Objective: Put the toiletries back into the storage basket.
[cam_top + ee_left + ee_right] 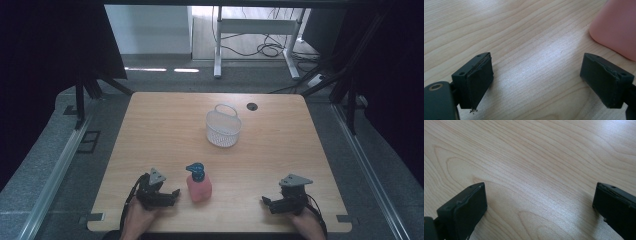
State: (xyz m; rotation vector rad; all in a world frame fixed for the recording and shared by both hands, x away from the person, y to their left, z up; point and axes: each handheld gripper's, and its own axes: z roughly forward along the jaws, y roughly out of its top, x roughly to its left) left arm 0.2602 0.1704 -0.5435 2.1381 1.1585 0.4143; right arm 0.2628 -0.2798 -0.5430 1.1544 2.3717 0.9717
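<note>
A pink bottle with a blue pump top (199, 183) stands near the table's front edge, and its pink base (619, 27) fills the top right corner of the left gripper view. My left gripper (172, 194) rests on the wood just left of the bottle, open, with bare table between its jaws (537, 82). My right gripper (266, 202) lies at the front right, well apart from the bottle, open over bare wood (540, 205). A white mesh basket (223, 126) with a handle stands farther back, right of the table's middle.
The wooden table (165, 125) has a round cable hole (252, 106) at its back edge. Dark curtains and stand legs flank both sides. A white desk frame and cables lie on the floor behind.
</note>
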